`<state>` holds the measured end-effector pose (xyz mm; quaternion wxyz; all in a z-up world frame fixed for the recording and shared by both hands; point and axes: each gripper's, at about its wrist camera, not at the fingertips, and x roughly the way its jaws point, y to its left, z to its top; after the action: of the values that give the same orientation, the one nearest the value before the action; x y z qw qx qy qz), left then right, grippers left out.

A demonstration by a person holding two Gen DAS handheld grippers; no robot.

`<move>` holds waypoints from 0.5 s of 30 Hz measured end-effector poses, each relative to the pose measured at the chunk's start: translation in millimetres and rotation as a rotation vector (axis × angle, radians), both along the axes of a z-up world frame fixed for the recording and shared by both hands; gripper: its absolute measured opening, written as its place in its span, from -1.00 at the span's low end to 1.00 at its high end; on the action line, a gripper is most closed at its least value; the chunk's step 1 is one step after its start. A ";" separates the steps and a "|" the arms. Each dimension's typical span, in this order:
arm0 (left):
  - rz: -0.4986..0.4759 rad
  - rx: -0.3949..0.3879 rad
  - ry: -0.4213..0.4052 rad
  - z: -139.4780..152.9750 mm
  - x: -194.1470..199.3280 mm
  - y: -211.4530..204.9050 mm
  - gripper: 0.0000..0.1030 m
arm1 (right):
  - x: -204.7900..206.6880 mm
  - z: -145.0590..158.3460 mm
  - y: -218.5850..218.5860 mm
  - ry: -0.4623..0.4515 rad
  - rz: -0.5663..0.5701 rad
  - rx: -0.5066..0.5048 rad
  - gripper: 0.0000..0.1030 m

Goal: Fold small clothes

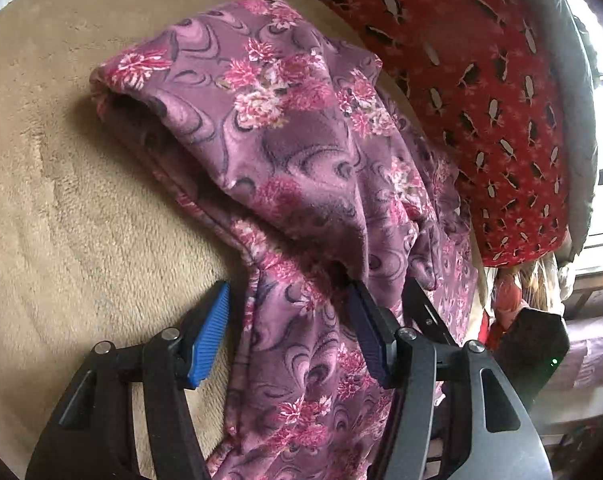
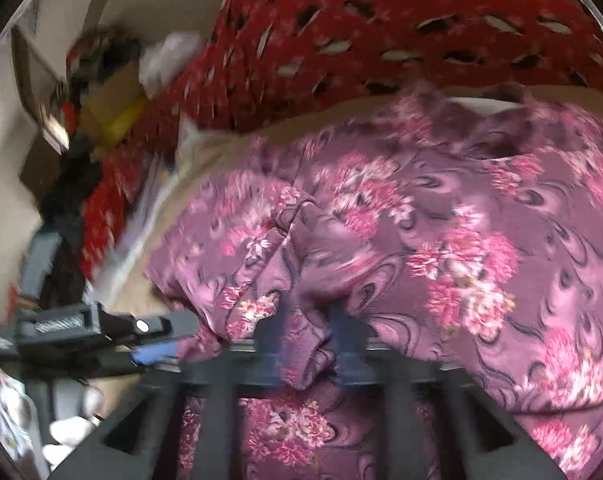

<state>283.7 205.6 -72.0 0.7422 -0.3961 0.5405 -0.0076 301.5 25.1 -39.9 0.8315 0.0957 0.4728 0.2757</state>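
A purple garment with pink flowers (image 1: 301,152) lies bunched on a beige plush surface (image 1: 61,208). My left gripper (image 1: 289,332) is open, its blue pads (image 1: 211,332) standing wide on either side of a hanging fold of the garment. In the right wrist view, which is blurred, my right gripper (image 2: 307,344) is shut on a fold of the same garment (image 2: 441,240). The left gripper (image 2: 101,332) shows at the left of that view, beside the cloth's edge.
A red patterned cloth (image 1: 481,80) lies just behind the garment and also shows in the right wrist view (image 2: 381,32). Mixed clutter (image 2: 101,92) sits at the far left there. A black device (image 1: 533,352) is at the right.
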 end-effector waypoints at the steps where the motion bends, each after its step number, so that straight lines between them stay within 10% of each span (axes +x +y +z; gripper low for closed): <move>1: 0.002 -0.007 -0.001 0.4 -1.3 -0.5 0.13 | -0.9 4.6 2.0 -0.029 0.018 -0.017 -0.78; 15: -0.044 0.030 -0.015 25.0 -21.3 -17.8 0.13 | -7.1 68.9 -150.0 -0.208 -0.195 -0.003 -0.85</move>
<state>262.4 187.9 -47.0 0.7517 -0.3730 0.5436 -0.0190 294.4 -124.9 29.0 0.8988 0.1108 0.3732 0.2014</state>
